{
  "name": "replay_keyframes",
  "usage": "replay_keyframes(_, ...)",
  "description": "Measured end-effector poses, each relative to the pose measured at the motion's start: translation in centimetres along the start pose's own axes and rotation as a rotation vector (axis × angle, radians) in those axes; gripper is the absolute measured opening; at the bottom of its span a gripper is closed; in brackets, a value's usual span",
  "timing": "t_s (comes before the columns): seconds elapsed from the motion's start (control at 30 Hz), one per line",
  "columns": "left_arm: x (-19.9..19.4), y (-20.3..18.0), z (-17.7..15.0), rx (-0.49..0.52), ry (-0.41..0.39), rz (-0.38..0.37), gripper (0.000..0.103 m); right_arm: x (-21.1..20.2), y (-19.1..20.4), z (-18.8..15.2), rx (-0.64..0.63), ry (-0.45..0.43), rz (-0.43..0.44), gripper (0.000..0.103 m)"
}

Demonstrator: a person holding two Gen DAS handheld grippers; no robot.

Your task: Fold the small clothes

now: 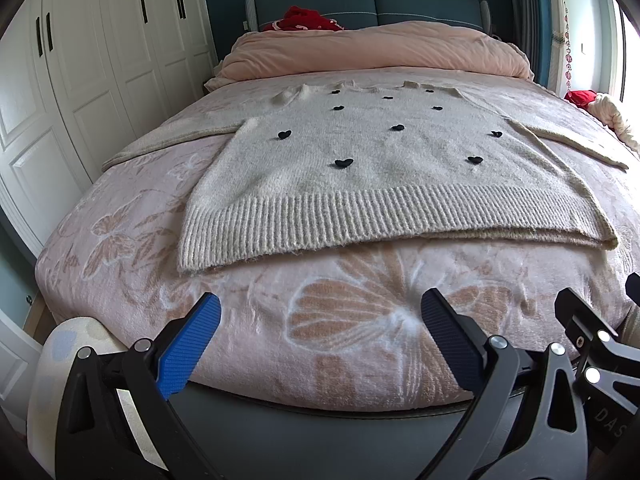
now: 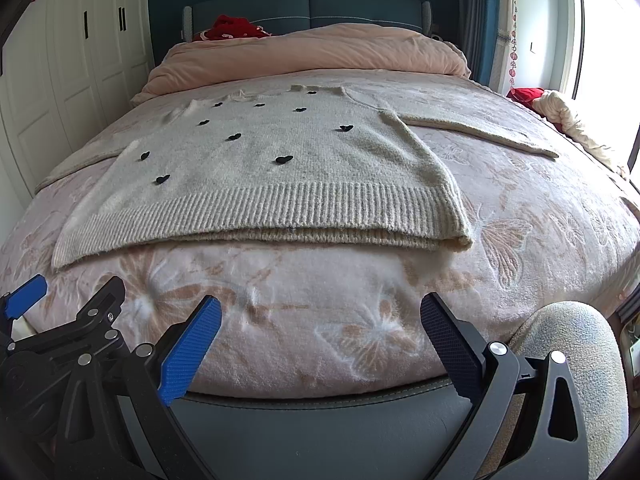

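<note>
Left wrist view: the left gripper (image 1: 320, 316), jaws spread and empty, is held short of a cream fuzzy knit sweater with black hearts (image 1: 360, 160), laid flat ahead on the pink floral fleece bedspread (image 1: 280, 340), ribbed hem nearest, sleeves outstretched crosswise. Right wrist view: the right gripper (image 2: 320, 320) is likewise spread and empty, the sweater (image 2: 280, 168) lying ahead and leftward, its right hem corner nearest.

I see a bed (image 1: 120, 248) under a pink floral blanket, its teal headboard (image 1: 372, 4) at twelve o'clock against a teal wall. White wardrobe doors (image 1: 100, 60) stand at nine o'clock; daylight floods a window (image 2: 600, 40) at two o'clock.
</note>
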State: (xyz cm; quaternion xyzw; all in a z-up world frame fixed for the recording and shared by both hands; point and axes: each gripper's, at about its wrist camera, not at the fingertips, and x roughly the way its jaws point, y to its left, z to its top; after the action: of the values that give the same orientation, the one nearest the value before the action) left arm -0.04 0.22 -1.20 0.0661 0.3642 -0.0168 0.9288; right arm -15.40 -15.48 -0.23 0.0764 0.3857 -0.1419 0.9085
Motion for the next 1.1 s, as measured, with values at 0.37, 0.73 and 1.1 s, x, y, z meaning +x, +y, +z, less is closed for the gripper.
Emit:
replay_keyframes(0.37,-0.02,-0.04,0.04,0.000,0.001,0.000,0.098,-0.03,-0.01,0.07,-0.001,0.001,-0.001,0.098)
replay_keyframes(0.73,-0.01,-0.06,0.02,0.001,0.001,0.001,0.098,-0.03,-0.03,0.13,-0.001,0.003,-0.001,0.098)
replay_keyframes(1.1,0.12,-0.04,-0.11,0.001,0.005,0.002,0.098,0.29,0.11,-0.29,0.000,0.013,0.006,0.098)
